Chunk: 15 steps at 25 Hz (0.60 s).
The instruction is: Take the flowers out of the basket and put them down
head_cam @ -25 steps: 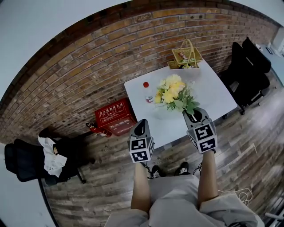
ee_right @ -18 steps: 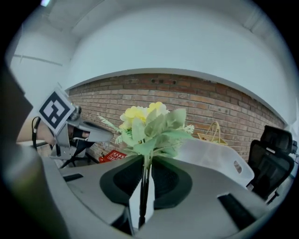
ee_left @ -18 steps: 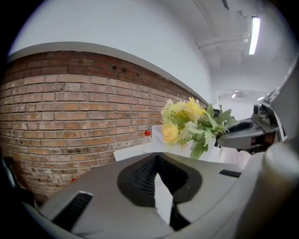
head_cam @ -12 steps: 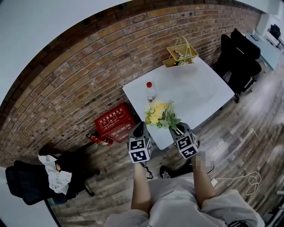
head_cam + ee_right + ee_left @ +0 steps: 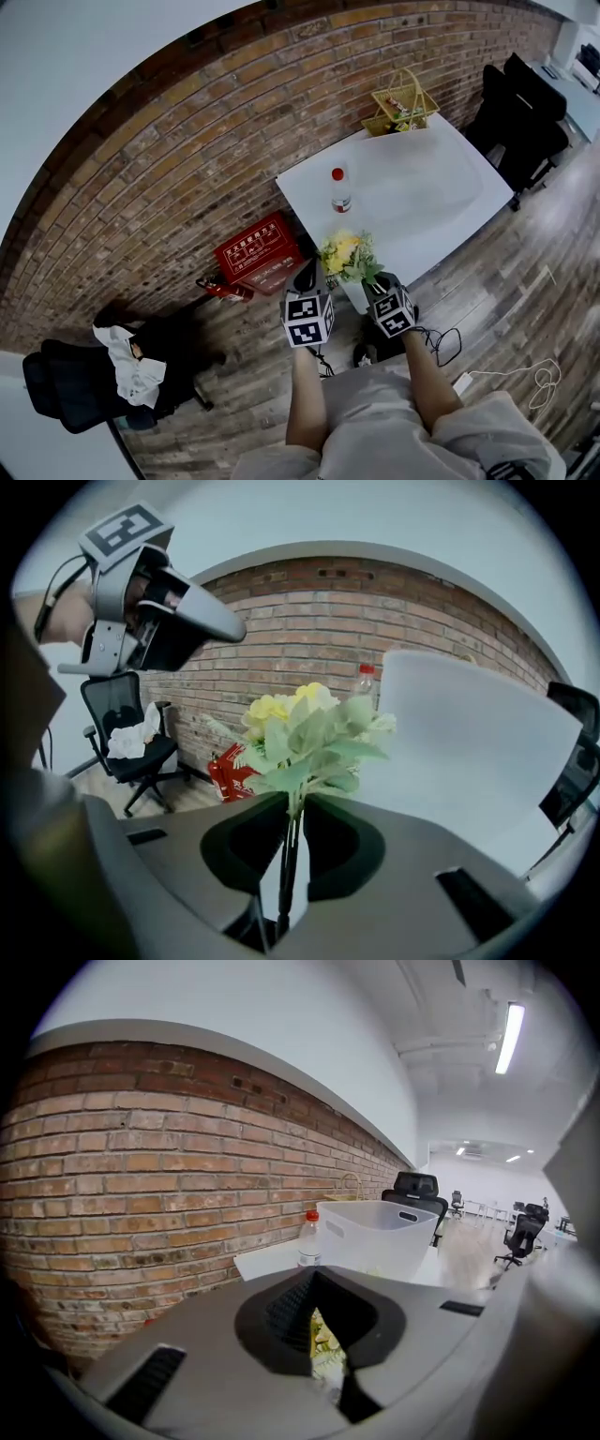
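Note:
A bunch of yellow flowers [image 5: 345,257] with green leaves stands upright over the near corner of the white table [image 5: 309,192]. My right gripper [image 5: 377,280] is shut on its thin stems. In the right gripper view the flowers [image 5: 305,728] rise from between the pads of my right gripper [image 5: 291,829]. The wicker basket [image 5: 403,97] sits at the table's far corner, away from both grippers. My left gripper [image 5: 307,272] hangs just left of the flowers, jaws close together and holding nothing. Part of the flowers [image 5: 325,1349] shows through the slit of my left gripper [image 5: 319,1326].
A red-capped bottle [image 5: 339,191] stands near the table's left edge, beside a white plastic bin [image 5: 380,1232]. A red box [image 5: 258,253] lies on the floor by the brick wall. Black chairs [image 5: 525,112] stand at the right. Another chair with a white cloth [image 5: 122,361] is at the left.
My right gripper has carried the flowers from over the middle of the table back to its near corner, closer to the body and to my left gripper.

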{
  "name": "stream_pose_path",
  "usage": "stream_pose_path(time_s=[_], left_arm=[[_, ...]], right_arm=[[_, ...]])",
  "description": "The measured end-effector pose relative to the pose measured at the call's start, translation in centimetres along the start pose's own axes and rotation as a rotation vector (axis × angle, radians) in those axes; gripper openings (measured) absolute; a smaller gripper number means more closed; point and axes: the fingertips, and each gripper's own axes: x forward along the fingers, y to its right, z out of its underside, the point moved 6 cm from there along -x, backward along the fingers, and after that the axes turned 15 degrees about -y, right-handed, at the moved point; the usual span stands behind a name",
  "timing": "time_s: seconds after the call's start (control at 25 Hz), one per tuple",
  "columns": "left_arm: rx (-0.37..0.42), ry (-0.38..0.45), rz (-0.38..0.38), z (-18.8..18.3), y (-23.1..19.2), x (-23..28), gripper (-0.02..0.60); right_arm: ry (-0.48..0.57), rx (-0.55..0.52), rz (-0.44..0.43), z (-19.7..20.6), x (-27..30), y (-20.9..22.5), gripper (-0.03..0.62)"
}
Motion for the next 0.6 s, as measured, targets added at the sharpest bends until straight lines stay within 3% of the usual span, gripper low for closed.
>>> stream_pose_path(time_s=[0.16, 0.28, 0.4, 0.6], left_arm=[[-0.005, 0.019, -0.025, -0.3, -0.8, -0.2, 0.023], [-0.002, 0.035, -0.088, -0.5, -2.1, -0.6, 0.023], [-0.014, 0.068, -0.145, -1.2, -2.9, -1.4, 0.023], [-0.023, 0.105, -0.183, -1.8, -3.2, -3.3, 0.023]], right_arm=[[-0.032, -0.001, -0.013, 0.7, 2.6, 0.7, 0.071], [-0.024, 0.044, -0.012, 0.0, 4.1, 1.4, 0.071], [-0.088, 0.056, 0.013, 0.4, 6.0, 1.9, 0.072], [-0.137, 0.157, 0.029, 2.3, 7.0, 1.3, 0.089]])
